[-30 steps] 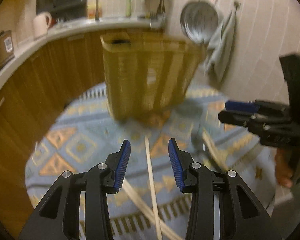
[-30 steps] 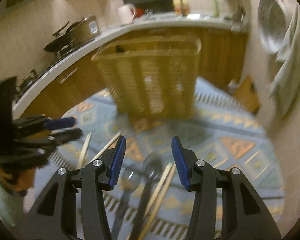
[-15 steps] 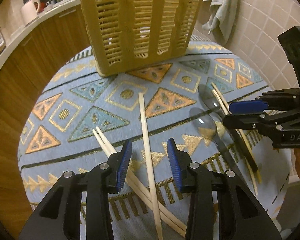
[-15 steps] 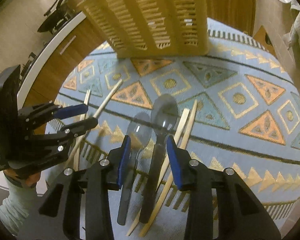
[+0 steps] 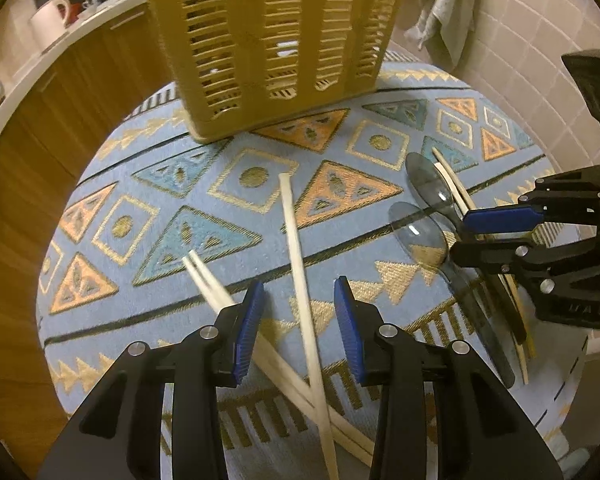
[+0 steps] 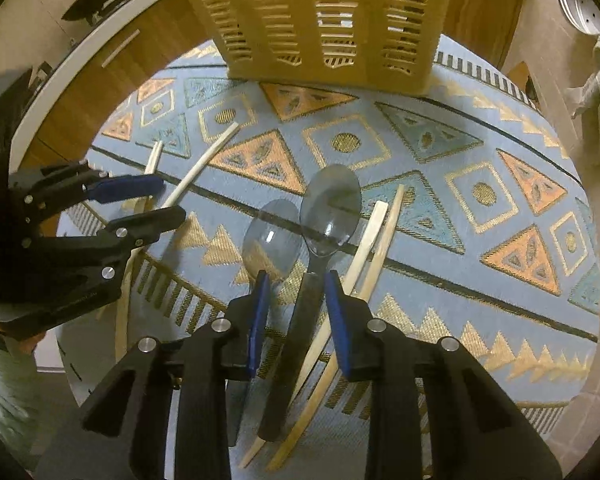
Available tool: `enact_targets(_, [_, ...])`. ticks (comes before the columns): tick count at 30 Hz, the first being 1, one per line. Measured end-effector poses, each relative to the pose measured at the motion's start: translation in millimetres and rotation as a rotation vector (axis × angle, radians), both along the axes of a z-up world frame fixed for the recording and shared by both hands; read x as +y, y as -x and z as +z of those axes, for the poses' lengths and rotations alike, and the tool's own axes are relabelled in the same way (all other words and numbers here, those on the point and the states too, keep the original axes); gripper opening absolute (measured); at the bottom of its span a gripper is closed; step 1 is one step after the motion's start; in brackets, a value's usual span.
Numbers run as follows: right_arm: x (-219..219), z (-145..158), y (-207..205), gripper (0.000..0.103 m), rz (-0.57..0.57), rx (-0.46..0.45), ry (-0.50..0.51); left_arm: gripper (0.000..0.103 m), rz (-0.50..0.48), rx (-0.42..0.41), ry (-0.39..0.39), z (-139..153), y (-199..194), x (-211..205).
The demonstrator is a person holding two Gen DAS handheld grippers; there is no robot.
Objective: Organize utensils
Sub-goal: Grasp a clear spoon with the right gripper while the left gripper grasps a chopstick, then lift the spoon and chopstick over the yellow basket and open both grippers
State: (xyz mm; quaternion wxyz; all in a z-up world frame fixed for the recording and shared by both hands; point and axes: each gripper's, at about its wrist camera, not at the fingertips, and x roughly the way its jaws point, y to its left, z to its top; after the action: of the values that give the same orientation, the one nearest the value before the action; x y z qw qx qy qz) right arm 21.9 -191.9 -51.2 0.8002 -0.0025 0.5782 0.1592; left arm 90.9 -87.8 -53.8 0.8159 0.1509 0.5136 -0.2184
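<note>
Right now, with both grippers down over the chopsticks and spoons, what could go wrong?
1. The right gripper has been closing around one spoon handle; the second spoon lies alongside and could get nudged.
2. The left gripper straddles a single chopstick that crosses a pair, so lifting may drag them.

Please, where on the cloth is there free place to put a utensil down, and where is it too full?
Free: the cloth right of the spoons and their chopsticks, below the basket. Also the strip between basket and single chopstick. Crowded: around both grippers, left and right.
</note>
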Motion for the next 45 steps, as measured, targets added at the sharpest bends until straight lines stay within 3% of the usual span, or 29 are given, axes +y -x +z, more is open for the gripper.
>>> enact_targets(8, [5.8,-1.8,-17.2,0.025,-0.017,0.088,-0.004,0.032,-0.043,0.082,-0.077,0.6,-26.4,-18.4])
enact_targets(12, [2.4,-3.5,-24.4,0.019,-0.033,0.107,-0.010,0.028,-0.050,0.088,-0.134,-0.4,-29.7,-29.5])
enact_targets(15, [0.8,-4.1,-23.0,0.011,-0.043,0.095,0.011,0.016,-0.071,0.088,-0.163,-1.0,-26.3,-38.7])
enact_targets(19, [1.4,-3.3,-20.3,0.011,-0.041,0.080,0.014,0.007,-0.071,0.070,-0.180,-1.6,-21.8,-50.6])
enact_targets(25, [-2.7,-0.9,-10.9,0.010,-0.035,-0.010,0.000,0.004,-0.035,0.000,-0.165,0.2,-10.6,-47.7])
enact_targets(34, [-24.7,7.2,-0.3,0.010,-0.051,-0.054,-0.116,0.004,0.065,-0.096,0.106,28.4,4.3,-7.1])
enact_targets(39, [-25.6,27.7,5.8,0.010,-0.037,-0.132,-0.147,0.004,0.094,-0.227,0.173,59.5,15.4,0.0])
enact_targets(45, [-30.2,67.3,16.7,0.010,-0.018,-0.275,-0.226,0.004,0.130,-0.402,0.309,110.3,30.7,1.3])
